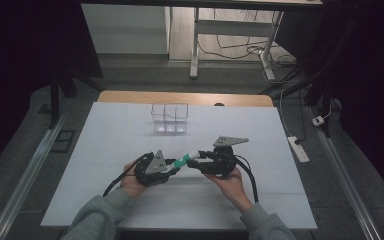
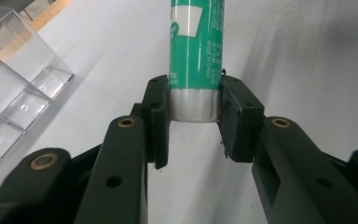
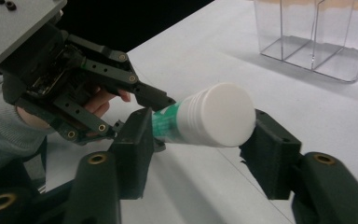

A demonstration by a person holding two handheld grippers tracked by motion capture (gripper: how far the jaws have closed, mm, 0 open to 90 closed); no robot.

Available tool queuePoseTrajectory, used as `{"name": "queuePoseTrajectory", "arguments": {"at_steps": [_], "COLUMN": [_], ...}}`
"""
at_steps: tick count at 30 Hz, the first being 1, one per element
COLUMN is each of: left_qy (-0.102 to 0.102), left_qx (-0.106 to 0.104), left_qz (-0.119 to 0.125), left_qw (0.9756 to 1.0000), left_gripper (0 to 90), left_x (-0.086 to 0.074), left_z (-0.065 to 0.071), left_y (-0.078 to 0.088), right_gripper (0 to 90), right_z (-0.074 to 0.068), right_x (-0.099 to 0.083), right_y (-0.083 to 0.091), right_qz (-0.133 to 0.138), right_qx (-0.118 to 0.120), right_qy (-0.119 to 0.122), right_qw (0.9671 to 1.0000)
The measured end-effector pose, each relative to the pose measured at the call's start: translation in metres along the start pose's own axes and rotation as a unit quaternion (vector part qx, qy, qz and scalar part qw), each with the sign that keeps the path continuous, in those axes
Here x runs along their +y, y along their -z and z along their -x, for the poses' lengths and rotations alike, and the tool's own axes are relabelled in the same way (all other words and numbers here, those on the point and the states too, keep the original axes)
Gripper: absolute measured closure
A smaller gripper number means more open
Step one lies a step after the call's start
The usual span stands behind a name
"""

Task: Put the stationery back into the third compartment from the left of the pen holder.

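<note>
Glue stick (image 2: pixel 196 42), base clamped in left claw (image 2: pixel 196 122), cap between right claw (image 3: pixel 200 154)

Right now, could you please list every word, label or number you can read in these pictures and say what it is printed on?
"MADE IN CHINA": printed lengthwise on the green glue stick, left gripper view.
Other small print and the round mark on its white label patch: too blurred to read.
Clear organizer: no text visible.

Glossy plastic glue stick (image 2: pixel 196 42) (matt white cap (image 3: pixel 223 114)), clear organiser (image 1: pixel 169 118).

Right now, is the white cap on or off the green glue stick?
On. The white cap sits on the green glue stick, pointing at the right gripper's camera.
</note>
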State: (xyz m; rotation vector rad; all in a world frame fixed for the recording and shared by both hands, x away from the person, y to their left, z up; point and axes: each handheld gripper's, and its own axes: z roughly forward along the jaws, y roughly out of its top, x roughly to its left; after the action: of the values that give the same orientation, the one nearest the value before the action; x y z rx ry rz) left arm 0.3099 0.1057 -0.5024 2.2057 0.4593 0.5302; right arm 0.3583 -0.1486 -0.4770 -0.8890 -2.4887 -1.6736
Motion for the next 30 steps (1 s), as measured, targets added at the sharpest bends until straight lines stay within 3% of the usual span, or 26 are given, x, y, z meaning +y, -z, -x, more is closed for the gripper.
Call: {"name": "queuePoseTrajectory", "arguments": {"at_steps": [4,8,14,18,21,25,30], "left_qy": [-0.008,-0.034,-0.028,-0.011,0.011,0.038,0.048], "left_qx": [-0.002,0.007,0.0,-0.007,-0.005,-0.008,-0.009], "left_qz": [-0.01,-0.029,-0.032,-0.027,-0.029,-0.025,-0.031], "left_qw": [0.9999,0.999,0.9991,0.9996,0.9995,0.9989,0.9983], "left_gripper": [65.5,65.5,65.2,63.2,54.3,45.6,40.9], "left_x": [0.001,0.003,0.003,0.003,0.003,0.002,0.0], "left_z": [0.004,0.013,0.014,0.012,0.009,0.003,0.001], "left_y": [-0.004,-0.009,-0.013,-0.014,-0.013,-0.01,-0.008], "right_gripper": [51.0,56.5,62.5,63.5,63.8,63.8,63.9], "right_z": [0.001,0.001,-0.001,-0.004,-0.005,-0.004,0.0], "right_x": [0.0,-0.001,0.0,0.002,0.003,0.004,0.004], "right_y": [0.001,0.0,0.002,0.003,0.004,0.008,0.011], "right_qz": [0.004,0.005,0.011,0.011,0.016,0.021,0.025], "right_qx": [0.002,0.006,0.023,0.024,0.014,0.007,-0.001], "right_qy": [-0.007,-0.009,0.0,0.011,0.023,0.021,0.018], "right_qw": [1.0,0.9999,0.9997,0.9996,0.9995,0.9996,0.9995]}}
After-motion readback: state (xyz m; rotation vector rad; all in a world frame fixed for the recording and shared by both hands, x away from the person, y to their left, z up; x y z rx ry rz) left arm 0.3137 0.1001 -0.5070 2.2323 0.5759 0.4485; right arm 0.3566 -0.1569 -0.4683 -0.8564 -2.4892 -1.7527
